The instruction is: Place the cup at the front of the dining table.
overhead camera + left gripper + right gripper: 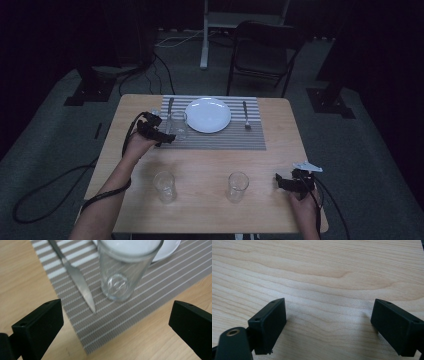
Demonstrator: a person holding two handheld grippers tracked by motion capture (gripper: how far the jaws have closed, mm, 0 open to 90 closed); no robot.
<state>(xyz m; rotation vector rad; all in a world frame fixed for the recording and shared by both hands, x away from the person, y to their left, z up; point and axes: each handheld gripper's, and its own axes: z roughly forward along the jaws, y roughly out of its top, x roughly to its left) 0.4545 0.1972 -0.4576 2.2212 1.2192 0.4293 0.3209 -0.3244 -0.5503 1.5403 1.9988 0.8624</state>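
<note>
Both grippers wide, empty: right gripper (281,182) lower right over bare wooden table (200,160), left gripper (167,137) by glass (178,125) on striped placemat (235,137), center frame. Dark room, grey floor (45,140), folding chair (262,50) top.

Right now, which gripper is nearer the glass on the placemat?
Left. The left gripper sits right beside the glass on the placemat, open, the glass just ahead of its fingers. The right gripper rests open at the table's near right corner, far off.
</note>
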